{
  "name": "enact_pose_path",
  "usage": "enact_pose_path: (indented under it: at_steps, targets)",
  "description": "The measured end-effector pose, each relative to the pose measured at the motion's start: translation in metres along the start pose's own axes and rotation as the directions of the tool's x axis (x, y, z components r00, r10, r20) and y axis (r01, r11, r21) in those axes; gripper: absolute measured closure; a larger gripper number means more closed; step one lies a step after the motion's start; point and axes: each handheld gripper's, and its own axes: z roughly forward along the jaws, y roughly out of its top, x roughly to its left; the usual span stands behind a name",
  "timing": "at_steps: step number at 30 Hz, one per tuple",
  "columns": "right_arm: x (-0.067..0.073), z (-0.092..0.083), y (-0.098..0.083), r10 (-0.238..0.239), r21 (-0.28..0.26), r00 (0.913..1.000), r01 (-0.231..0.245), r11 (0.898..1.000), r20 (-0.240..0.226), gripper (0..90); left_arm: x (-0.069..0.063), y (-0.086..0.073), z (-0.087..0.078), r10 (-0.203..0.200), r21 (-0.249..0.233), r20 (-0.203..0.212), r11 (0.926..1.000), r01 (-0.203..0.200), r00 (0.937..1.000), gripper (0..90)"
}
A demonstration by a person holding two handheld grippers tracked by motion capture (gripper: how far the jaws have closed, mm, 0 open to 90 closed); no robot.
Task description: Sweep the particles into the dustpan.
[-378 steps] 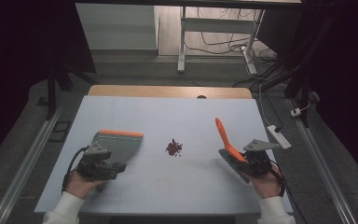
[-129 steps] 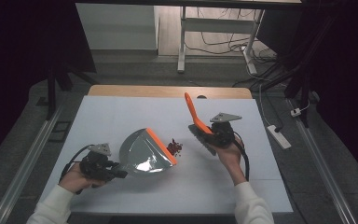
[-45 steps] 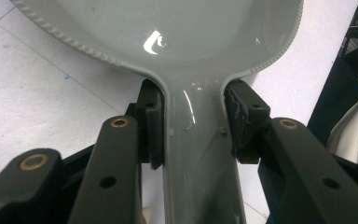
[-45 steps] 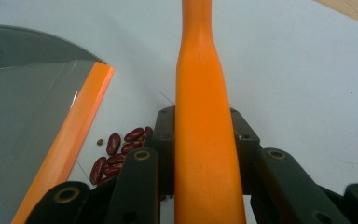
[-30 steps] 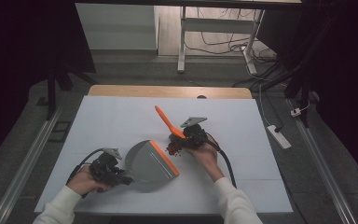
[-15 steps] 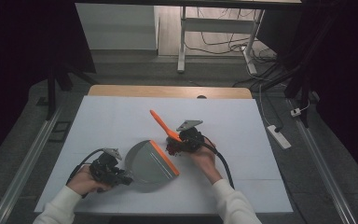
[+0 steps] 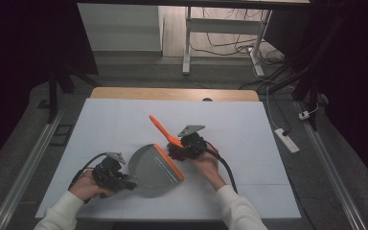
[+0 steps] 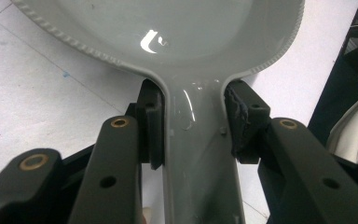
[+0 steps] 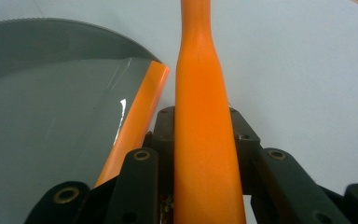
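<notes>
Brush (image 7: 162, 130), pinched in right hand-held gripper (image 7: 176, 152), has moved closer to dustpan (image 7: 154, 165) since earlier.

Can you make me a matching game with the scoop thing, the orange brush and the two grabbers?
Things:
1. dustpan
2. brush
3. left gripper
4. table

Matches:
A. all-orange handle
B. clamped on the grey handle
C. pale blue top
D. grey with an orange front lip

Pairs: 1-D, 2-A, 3-B, 4-C. The right gripper clamps the brush.
</notes>
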Motion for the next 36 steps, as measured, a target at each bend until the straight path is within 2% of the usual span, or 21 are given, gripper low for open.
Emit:
enact_pose_path:
  at_steps: [12, 20, 30, 36]
  targets:
    - [0.004, 0.002, 0.001, 0.004, -0.014, 0.9994, -0.005, 1.0, -0.036, 70.2, 0.0, 0.0, 0.001, -0.001, 0.001, -0.001, 1.0, 0.001, 1.0, 61.5]
    - [0.012, 0.004, 0.003, -0.017, -0.017, 0.9974, 0.016, 1.0, -0.07, 70.2, 0.0, 0.0, 0.001, -0.001, 0.002, 0.0, 1.0, 0.001, 1.0, 61.5]
    - [0.019, 0.006, 0.006, -0.032, -0.023, 0.9963, 0.03, 0.999, -0.08, 70.2, 0.0, 0.0, 0.001, -0.004, 0.004, 0.001, 1.0, 0.004, 1.0, 61.5]
    - [0.028, 0.004, 0.011, -0.055, -0.045, 0.9898, 0.05, 0.998, -0.132, 70.3, 0.0, 0.0, 0.001, -0.005, 0.004, 0.0, 1.0, 0.005, 1.0, 61.5]
